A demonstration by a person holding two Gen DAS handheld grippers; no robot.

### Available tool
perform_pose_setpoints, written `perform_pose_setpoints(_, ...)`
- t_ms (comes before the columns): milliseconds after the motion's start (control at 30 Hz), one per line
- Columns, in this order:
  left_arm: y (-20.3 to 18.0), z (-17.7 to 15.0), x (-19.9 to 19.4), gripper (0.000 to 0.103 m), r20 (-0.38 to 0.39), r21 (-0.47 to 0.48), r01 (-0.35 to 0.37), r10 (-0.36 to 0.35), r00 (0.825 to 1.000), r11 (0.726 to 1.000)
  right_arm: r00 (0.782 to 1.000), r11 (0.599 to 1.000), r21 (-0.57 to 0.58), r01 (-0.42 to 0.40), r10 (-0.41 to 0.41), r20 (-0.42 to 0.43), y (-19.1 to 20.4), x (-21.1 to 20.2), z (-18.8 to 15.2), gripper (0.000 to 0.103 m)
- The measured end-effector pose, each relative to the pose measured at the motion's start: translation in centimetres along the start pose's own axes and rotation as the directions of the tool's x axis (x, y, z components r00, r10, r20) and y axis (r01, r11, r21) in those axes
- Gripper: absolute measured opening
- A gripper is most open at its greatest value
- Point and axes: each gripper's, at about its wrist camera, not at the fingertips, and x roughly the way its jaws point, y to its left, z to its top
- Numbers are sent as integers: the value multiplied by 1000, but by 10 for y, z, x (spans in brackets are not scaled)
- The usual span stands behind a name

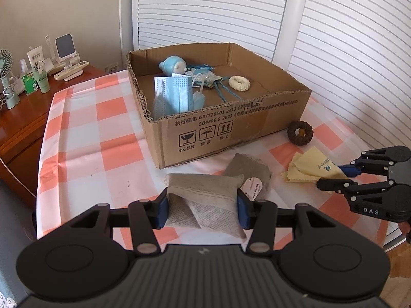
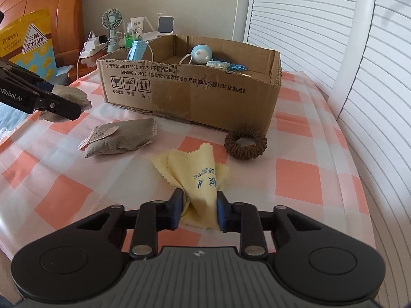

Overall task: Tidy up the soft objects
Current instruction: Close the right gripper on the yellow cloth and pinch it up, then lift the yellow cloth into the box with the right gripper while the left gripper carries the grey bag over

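My left gripper (image 1: 203, 209) is shut on a grey mesh pouch (image 1: 203, 195), held low over the checked tablecloth; it also shows in the right wrist view (image 2: 69, 97). My right gripper (image 2: 199, 210) is shut on a yellow cloth (image 2: 197, 177) that still rests on the table; the cloth also shows in the left wrist view (image 1: 310, 166). A second grey pouch (image 2: 120, 138) lies between them. A brown hair scrunchie (image 2: 245, 142) lies by the cardboard box (image 1: 231, 133). The box holds blue face masks (image 1: 172, 95), a blue doll (image 1: 174, 65) and a white scrunchie (image 1: 240, 83).
A wooden side table (image 1: 23, 118) at the left carries a small fan (image 1: 5, 64), bottles and a phone stand. White louvred doors (image 1: 346, 38) stand behind the table. A yellow snack bag (image 2: 28, 43) leans at the left in the right wrist view.
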Motion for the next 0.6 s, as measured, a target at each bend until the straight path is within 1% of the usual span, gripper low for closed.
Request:
perform_pose_setpoints(367,-4,7,-17,50,25,13,5,-6,1000,1000,1000,998,-64,11,-9,26,0,-18,8,18)
perform_pose_setpoints(433,-6,8,-22,50,33,17,7,-7,999,1000,999,997,-80,11,-9,34,-1,-23,12,14)
perform_pose_setpoints(467,-7,9,-24,50,36,19,7,-8,999,1000,999,996,-87,14,-11,38,-1,-25,14,13)
perform_pose_setpoints(533,-9,10,-28,50,42,28,9,-10,999,1000,999,994,-103,21,-16,49,-1,-30,17,8)
perform_pose_setpoints(600,-11,10,-30,50,48,37,9,-10,999,999,999,993,-115,18,-13,49,-1,-33,21,9)
